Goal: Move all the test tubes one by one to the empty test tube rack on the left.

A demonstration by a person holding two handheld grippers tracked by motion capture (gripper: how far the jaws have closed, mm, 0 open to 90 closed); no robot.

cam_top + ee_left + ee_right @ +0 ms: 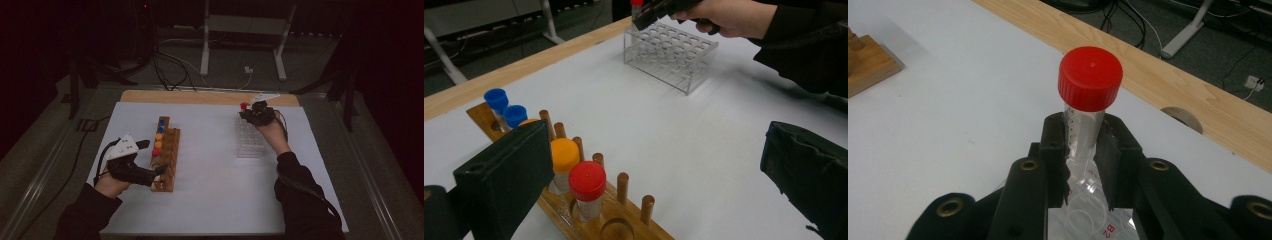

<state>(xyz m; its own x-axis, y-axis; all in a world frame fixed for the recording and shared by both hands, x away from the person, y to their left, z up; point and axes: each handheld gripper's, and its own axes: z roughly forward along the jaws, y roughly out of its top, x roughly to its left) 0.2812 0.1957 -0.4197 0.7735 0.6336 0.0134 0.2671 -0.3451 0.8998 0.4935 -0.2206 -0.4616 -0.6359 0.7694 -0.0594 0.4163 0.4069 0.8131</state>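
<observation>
- Right now one red-capped tube (1087, 107) stands upright between the jaws of the right gripper (1083, 145), which are pressed closed on its clear body just under the cap.
- From the high view, that tube (244, 106) is held at the far end of the clear plastic rack (249, 142), near the wooden edge of the table (200, 97).
- One clear rack shows in the left gripper view (671, 55), with many round holes in rows; whether any hold tubes I cannot tell.
- One wooden rack (167, 160) lies left of the middle of the white mat (210, 175), well apart from the clear one.
- Five capped tubes stand in the wooden rack: two blue (497, 100) at the far end, two orange (564, 155), though one is mostly hidden behind a jaw, and one red (587, 181) nearest.
- A row of wooden pegs (623, 186) runs along that rack; six show past the jaw.
- At the near end of the wooden rack, the left gripper (150, 160) has its jaws wide apart and nothing between them; one jaw hangs just beside the tubes.
</observation>
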